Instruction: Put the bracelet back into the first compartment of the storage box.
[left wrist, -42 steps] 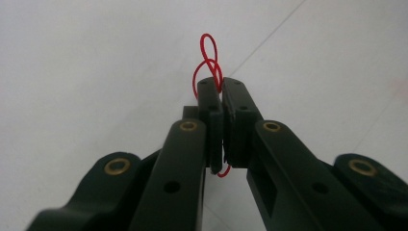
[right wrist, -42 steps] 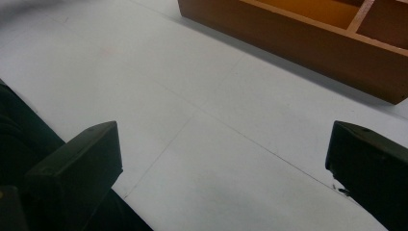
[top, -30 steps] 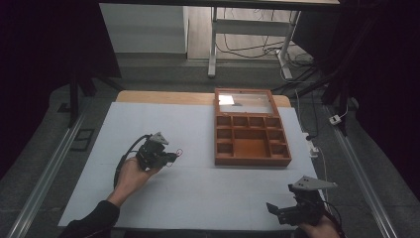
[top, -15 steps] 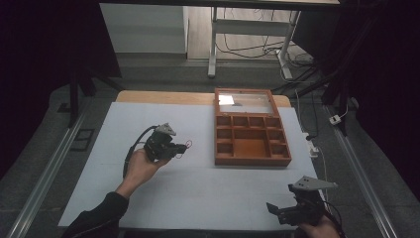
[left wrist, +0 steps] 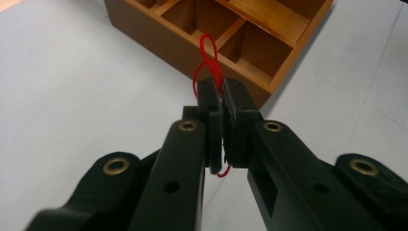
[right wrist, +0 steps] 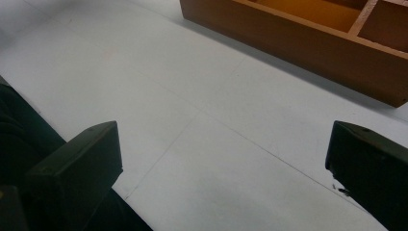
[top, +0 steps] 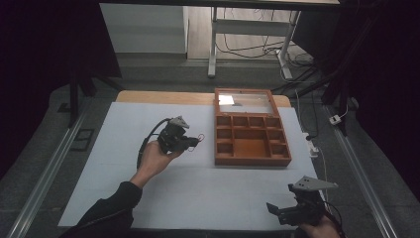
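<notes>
My left gripper (left wrist: 222,85) is shut on a thin red string loop (left wrist: 208,57), which sticks out past the jaw tips and also shows a little below them. In the high view the left gripper (top: 194,142) hovers over the white table cover with the red string loop (top: 199,136) at its tip, just left of the wooden compartment box (top: 250,157). The wooden compartment box (left wrist: 250,67) lies close ahead in the left gripper view. My right gripper (top: 275,212) rests near the table's front right edge; its jaws stand wide apart with nothing between them.
The wooden compartment box (right wrist: 308,48) has several empty compartments and an open lid with a clear pane (top: 245,100) at its far side. A white sheet (top: 208,188) covers the table. Metal rails (top: 44,173) run along both table sides.
The left hand has carried the gripper and the red string to the right and up, closer to the wooden box. The right gripper has stayed in place.
</notes>
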